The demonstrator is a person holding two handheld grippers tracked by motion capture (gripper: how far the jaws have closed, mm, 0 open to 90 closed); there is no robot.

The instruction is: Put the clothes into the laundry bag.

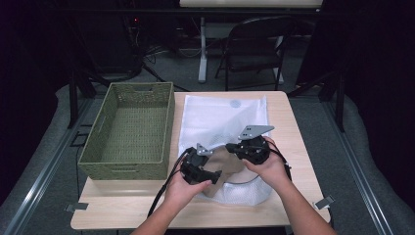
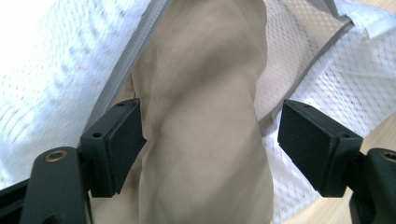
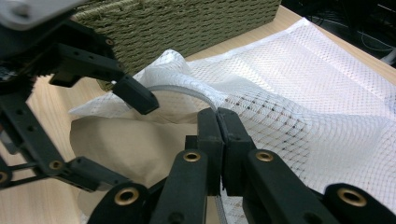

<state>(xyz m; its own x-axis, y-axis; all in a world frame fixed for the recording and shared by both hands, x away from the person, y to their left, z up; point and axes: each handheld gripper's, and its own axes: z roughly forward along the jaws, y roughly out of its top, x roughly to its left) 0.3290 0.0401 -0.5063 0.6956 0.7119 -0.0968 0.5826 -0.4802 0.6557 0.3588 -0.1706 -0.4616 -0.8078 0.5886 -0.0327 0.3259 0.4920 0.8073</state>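
Observation:
A white mesh bag [image 1: 220,117] lies flat on the wooden table [image 1: 293,147], its mouth toward the person. A beige cloth [image 1: 222,164] sits in that mouth, partly inside. My left gripper [image 1: 213,176] stands open at the mouth. In the left gripper view, its jaws [image 2: 210,133] straddle the beige cloth [image 2: 205,116], with the right pad clear of it. My right gripper [image 3: 218,121] is shut on the bag's grey rim [image 3: 177,91] and holds it up off the cloth [image 3: 107,135]. The right gripper view also shows the left gripper [image 3: 126,140] at the left.
A green woven basket [image 1: 132,127] stands on the table's left half, close beside the bag. A dark folding chair [image 1: 254,44] and a white table leg [image 1: 202,49] are beyond the far edge. Bare tabletop runs along the near edge and right side.

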